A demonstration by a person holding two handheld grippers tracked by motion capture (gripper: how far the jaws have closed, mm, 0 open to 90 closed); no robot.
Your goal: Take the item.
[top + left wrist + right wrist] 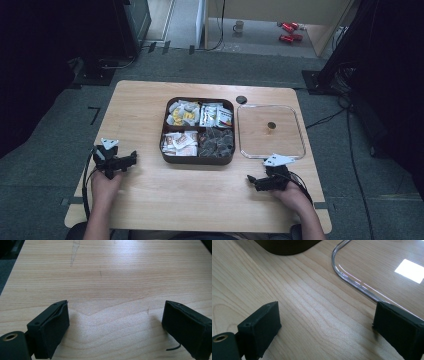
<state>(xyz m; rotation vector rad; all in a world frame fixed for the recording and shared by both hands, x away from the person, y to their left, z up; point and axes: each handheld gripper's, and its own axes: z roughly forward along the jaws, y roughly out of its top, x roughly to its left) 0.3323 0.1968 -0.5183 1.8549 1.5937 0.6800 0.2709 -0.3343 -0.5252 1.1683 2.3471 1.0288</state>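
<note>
Bare table (200,190) between gaping grippers

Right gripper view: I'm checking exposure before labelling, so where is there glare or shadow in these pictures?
In the right gripper view, a blown-out white patch of reflected light sits on the clear square lid, whose rim catches thin highlights. In the left gripper view, a soft sheen washes the pale wooden table near the top, and the black jaws cast faint shadows. The high view is dim, and its surroundings fall to near black.
</note>
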